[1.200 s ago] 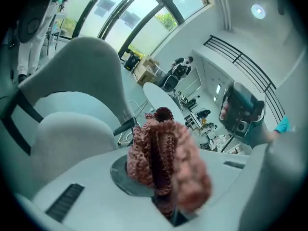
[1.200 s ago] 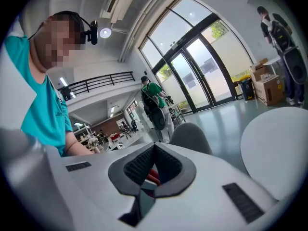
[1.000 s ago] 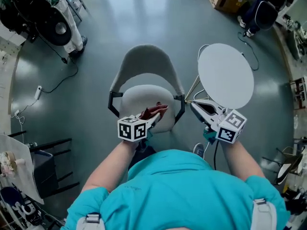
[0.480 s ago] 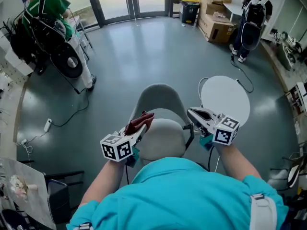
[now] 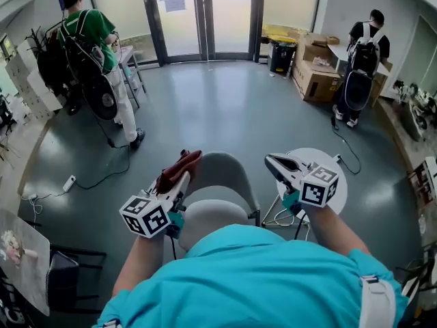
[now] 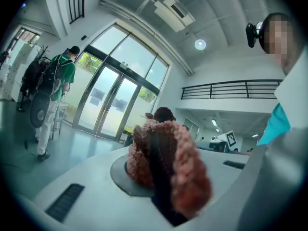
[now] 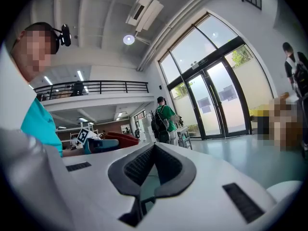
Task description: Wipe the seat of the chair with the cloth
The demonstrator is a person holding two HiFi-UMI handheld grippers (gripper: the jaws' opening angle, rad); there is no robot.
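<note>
A grey chair stands right in front of me, its curved backrest beyond the pale round seat. My left gripper is held up in the air over the chair's left side, shut on a reddish-brown fluffy cloth. In the left gripper view the cloth bulges between the jaws and hides their tips. Raised above the chair's right side is my right gripper, its jaws together with nothing in them. Neither gripper touches the seat.
A round white side table stands just right of the chair. Cardboard boxes and a person with a backpack are at the back right. A person in green stands by equipment at the back left. A cable lies on the floor.
The cloth was on the seat a second ago; the left gripper has lifted it up and to the left. The right gripper rose too, and the view tilted up toward the room.
</note>
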